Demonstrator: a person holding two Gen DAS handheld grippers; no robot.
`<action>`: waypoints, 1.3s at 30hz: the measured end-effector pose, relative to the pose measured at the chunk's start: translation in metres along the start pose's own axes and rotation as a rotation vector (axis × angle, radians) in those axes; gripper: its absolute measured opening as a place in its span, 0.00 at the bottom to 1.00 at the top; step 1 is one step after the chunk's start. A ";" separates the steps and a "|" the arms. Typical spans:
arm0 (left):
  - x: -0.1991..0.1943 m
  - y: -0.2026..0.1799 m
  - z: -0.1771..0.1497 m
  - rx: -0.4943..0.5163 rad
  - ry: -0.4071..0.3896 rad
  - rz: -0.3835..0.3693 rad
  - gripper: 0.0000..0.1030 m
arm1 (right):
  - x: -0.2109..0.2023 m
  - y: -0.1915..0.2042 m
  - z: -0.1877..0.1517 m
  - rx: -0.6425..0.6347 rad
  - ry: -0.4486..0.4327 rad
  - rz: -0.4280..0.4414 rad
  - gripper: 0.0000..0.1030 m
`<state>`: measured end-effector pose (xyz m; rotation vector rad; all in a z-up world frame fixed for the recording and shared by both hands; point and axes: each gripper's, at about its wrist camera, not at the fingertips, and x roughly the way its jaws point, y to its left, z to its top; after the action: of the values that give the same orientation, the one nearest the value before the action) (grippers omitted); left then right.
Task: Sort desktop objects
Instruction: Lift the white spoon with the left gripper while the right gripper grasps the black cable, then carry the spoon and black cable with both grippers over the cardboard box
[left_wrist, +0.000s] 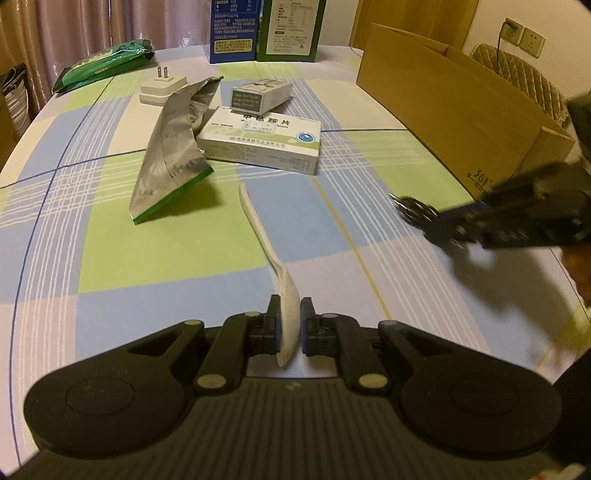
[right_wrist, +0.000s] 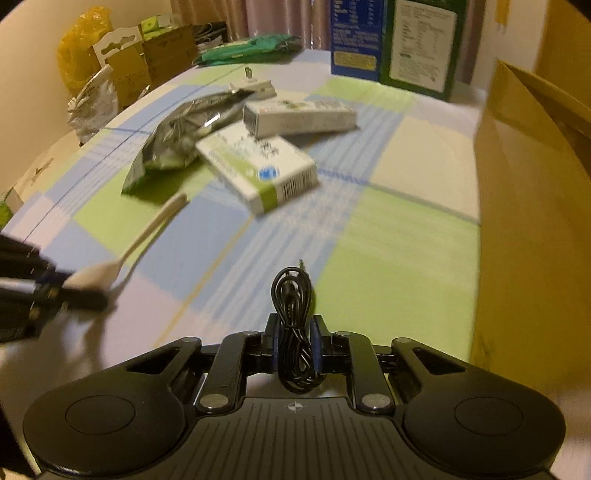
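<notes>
My left gripper (left_wrist: 290, 306) is shut on the bowl of a white plastic spoon (left_wrist: 258, 227), whose handle points away over the checked tablecloth. In the right wrist view the spoon (right_wrist: 151, 229) and the left gripper (right_wrist: 74, 291) show blurred at the left edge. My right gripper (right_wrist: 294, 325) is shut on a coiled black cable (right_wrist: 291, 295) with its plug end sticking up. In the left wrist view that right gripper (left_wrist: 436, 221) comes in blurred from the right, just above the cloth, with the cable (left_wrist: 413, 206) at its tip.
A white medicine box (left_wrist: 260, 142), a smaller box (left_wrist: 260, 96), a crumpled foil pouch (left_wrist: 171, 155) and a white charger plug (left_wrist: 162, 88) lie mid-table. An open cardboard box (left_wrist: 461, 110) stands on the right. A green packet (left_wrist: 103, 62) and two tall cartons (left_wrist: 266, 29) are at the back.
</notes>
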<state>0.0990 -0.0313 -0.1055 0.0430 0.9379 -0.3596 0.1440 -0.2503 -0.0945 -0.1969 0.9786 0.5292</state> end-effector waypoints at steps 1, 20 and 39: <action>0.000 -0.001 -0.001 0.000 -0.001 -0.002 0.06 | -0.005 0.000 -0.006 0.008 0.001 0.005 0.13; 0.002 -0.003 -0.005 -0.008 -0.025 0.014 0.07 | -0.014 -0.003 -0.021 0.027 -0.043 0.024 0.19; -0.011 -0.013 -0.001 0.015 -0.054 0.001 0.06 | -0.040 0.002 -0.030 0.041 -0.078 -0.023 0.13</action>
<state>0.0878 -0.0400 -0.0962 0.0477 0.8815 -0.3654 0.1028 -0.2735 -0.0779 -0.1498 0.9096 0.4920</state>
